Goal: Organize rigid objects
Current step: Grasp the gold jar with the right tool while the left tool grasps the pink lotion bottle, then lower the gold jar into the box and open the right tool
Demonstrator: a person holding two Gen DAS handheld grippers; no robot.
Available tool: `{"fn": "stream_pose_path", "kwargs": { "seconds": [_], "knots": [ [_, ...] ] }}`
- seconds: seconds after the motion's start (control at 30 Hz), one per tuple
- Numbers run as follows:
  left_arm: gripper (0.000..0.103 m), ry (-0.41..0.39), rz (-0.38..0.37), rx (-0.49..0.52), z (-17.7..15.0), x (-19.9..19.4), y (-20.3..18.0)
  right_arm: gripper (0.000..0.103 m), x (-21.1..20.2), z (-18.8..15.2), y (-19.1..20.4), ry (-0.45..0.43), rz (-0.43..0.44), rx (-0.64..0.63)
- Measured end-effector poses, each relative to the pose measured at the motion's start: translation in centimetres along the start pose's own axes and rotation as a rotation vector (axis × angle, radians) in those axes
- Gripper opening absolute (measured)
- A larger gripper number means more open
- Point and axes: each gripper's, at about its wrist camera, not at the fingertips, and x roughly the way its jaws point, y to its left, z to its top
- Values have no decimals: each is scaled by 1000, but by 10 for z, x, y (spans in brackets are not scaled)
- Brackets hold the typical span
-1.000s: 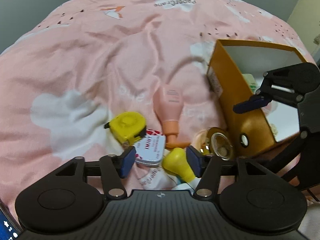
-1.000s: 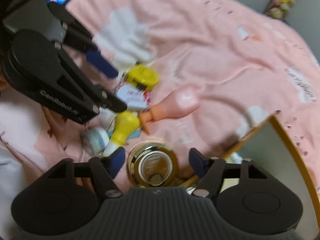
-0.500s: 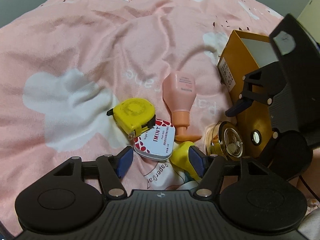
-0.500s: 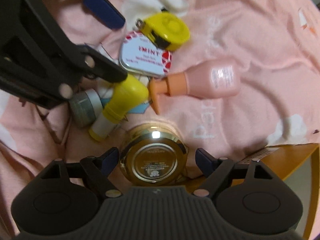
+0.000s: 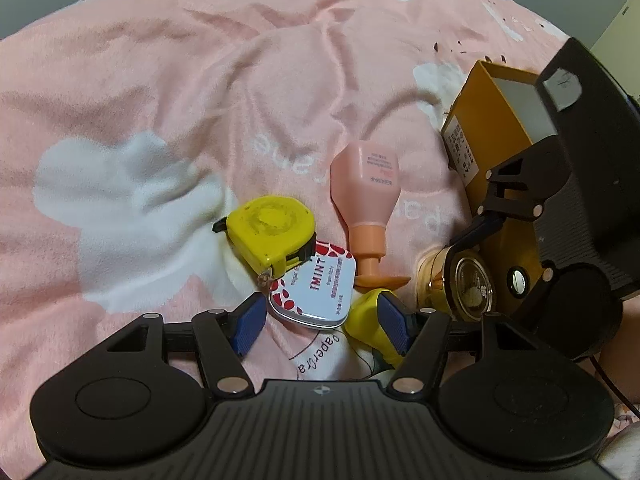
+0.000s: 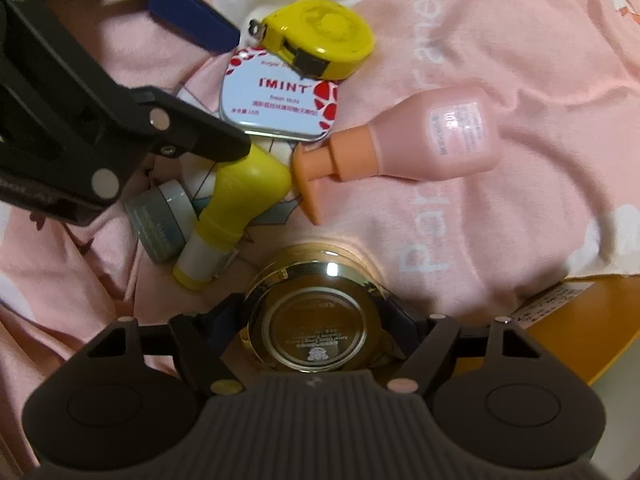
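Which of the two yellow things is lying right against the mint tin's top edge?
The yellow tape measure, flat and rounded, touches the mint tin. The yellow bottle lies below the tin.

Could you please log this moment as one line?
right gripper: closing around gold jar | left gripper: open over mint tin | box: beside jar

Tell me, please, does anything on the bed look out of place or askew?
Yes: the pink bottle lies on its side, the gold jar sits bottom up, and the tape measure rests partly on the mint tin.
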Motion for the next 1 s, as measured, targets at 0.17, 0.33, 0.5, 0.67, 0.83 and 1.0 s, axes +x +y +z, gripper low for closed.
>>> {"fn": "stream_pose_path", "kwargs": {
  "seconds": [0.17,0.33,0.5,0.67,0.83,1.0],
  "knots": [
    [68,-84,-28,49,7,-17,-11,75,-29,-9,-8,-77,-31,13],
    [66,-124,-52,51,26,-17,-17,75,-60,-13,-22,-170,-69,65],
    [66,-147,-35,78,38,-19,-27,75,-102,-26,-33,-259,-125,120],
    [66,-136,-34,118,48,-6,-38,75,-143,-47,-34,-355,-131,189],
    [66,-99,-19,185,53,15,-54,75,-156,-75,-38,-337,-211,232],
    [70,-80,13,217,55,32,-65,75,-141,-108,-53,-262,-241,317]
  ]
}}
